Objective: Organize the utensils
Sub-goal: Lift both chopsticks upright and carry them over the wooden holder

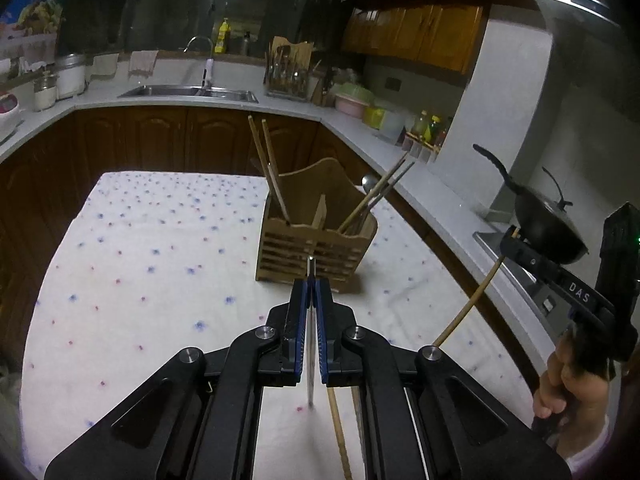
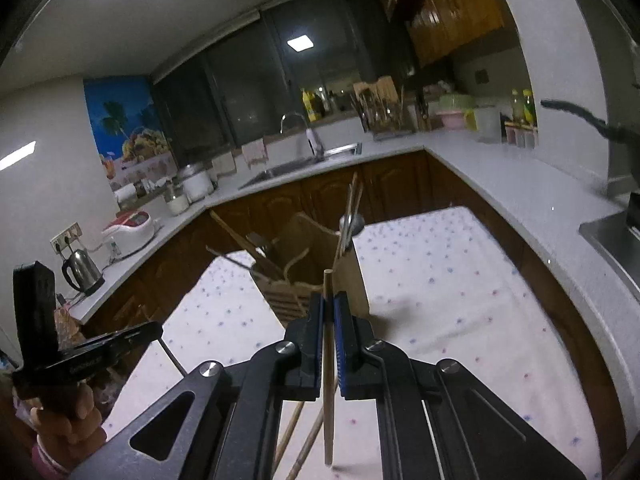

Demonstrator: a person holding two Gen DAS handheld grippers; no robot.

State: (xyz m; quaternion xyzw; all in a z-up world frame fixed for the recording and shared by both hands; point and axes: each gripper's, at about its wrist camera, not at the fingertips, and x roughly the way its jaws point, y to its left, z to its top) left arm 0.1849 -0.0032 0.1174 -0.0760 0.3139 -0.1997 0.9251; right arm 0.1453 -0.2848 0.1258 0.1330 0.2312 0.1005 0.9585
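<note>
A wooden utensil holder (image 1: 316, 240) stands on the dotted tablecloth (image 1: 160, 264), with chopsticks (image 1: 268, 168) in its left slot and chopsticks and a spoon (image 1: 370, 182) in its right slot. My left gripper (image 1: 311, 284) is shut on a thin metal utensil (image 1: 310, 360), just in front of the holder. My right gripper (image 2: 328, 300) is shut on a wooden chopstick (image 2: 328, 392), raised near the holder (image 2: 304, 264). It also shows at the right of the left wrist view (image 1: 516, 240), chopstick (image 1: 468, 308) hanging down.
Loose wooden chopsticks (image 2: 304, 440) lie on the cloth below my right gripper, and one (image 1: 340, 432) lies under my left. Counters with a sink (image 1: 188, 92), a wok (image 1: 548, 224) and a kettle (image 2: 82, 272) surround the table.
</note>
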